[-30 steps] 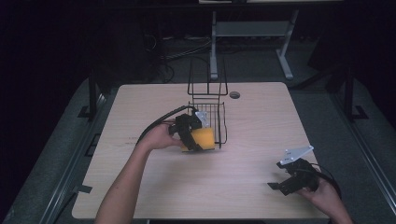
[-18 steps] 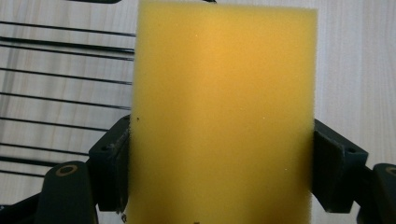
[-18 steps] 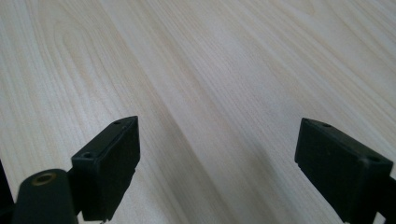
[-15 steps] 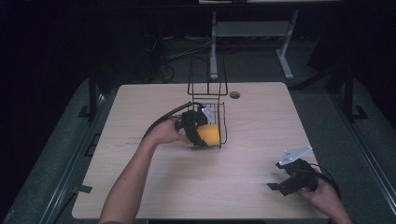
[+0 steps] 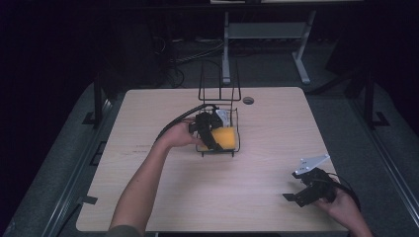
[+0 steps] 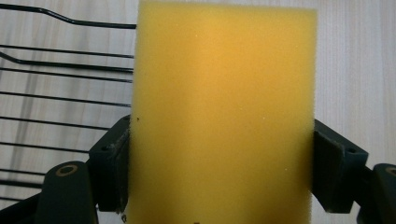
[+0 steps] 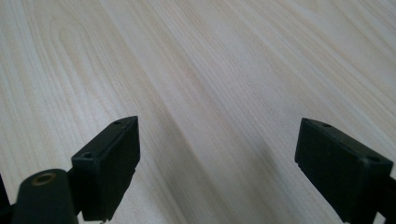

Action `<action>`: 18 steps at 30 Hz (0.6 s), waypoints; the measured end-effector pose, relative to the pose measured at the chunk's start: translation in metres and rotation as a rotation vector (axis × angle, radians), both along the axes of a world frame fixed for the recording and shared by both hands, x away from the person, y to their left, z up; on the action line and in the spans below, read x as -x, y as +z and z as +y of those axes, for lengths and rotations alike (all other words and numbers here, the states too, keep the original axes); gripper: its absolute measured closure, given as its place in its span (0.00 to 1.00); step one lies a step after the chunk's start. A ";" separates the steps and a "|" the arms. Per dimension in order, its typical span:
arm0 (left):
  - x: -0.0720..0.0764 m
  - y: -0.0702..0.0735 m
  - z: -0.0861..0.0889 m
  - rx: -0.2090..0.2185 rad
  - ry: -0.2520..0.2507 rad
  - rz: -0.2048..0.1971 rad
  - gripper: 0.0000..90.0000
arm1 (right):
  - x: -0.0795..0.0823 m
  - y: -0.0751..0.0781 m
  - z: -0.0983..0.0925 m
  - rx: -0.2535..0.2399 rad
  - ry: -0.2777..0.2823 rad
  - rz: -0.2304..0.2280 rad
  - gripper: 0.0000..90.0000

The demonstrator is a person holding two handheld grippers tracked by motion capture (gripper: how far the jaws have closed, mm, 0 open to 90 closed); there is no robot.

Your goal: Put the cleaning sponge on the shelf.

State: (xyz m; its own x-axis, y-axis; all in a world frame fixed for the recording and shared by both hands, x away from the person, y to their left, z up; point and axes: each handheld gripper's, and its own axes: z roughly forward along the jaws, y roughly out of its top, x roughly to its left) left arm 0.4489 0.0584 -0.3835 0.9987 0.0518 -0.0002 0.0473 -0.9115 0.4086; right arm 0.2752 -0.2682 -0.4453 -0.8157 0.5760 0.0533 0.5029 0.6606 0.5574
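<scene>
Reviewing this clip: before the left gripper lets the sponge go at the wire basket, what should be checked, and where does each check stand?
1. Left gripper has the yellow sponge between both jaws: ok.
2. Sponge is over the wire basket: ok in the high view.
3. Sponge rests on the basket floor: cannot tell.
4. Basket stands upright on the table: ok.
5. Right gripper is open, holds nothing, and is away from the basket near the table's front right: ok.
</scene>
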 end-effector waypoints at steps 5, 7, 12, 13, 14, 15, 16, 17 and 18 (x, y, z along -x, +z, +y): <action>-0.006 -0.005 -0.002 -0.012 0.000 0.009 0.24 | 0.000 0.000 -0.002 0.001 -0.007 -0.001 0.15; -0.008 -0.005 -0.004 -0.018 -0.002 0.009 0.24 | 0.000 0.000 -0.002 -0.001 -0.008 -0.001 0.15; -0.013 -0.004 -0.007 -0.007 -0.007 0.000 0.24 | 0.000 0.000 -0.003 0.002 -0.010 0.000 0.15; -0.014 -0.005 -0.007 -0.002 -0.004 0.000 0.24 | 0.000 0.000 -0.003 0.002 -0.010 0.000 0.15; -0.015 -0.007 -0.007 -0.003 0.001 0.007 0.24 | 0.000 0.000 -0.003 0.003 -0.011 0.001 0.15; -0.016 -0.008 -0.006 -0.010 0.004 0.013 0.24 | 0.000 -0.001 -0.003 0.004 -0.010 0.000 0.15; -0.017 -0.010 -0.006 -0.019 0.004 0.015 0.24 | 0.000 0.000 -0.003 0.004 -0.010 0.001 0.15; -0.019 -0.011 -0.004 -0.023 0.007 0.019 0.24 | 0.000 0.000 -0.002 0.003 -0.010 0.001 0.15; -0.020 -0.011 -0.004 -0.022 0.009 0.021 0.24 | 0.000 0.000 -0.002 0.004 -0.007 0.000 0.15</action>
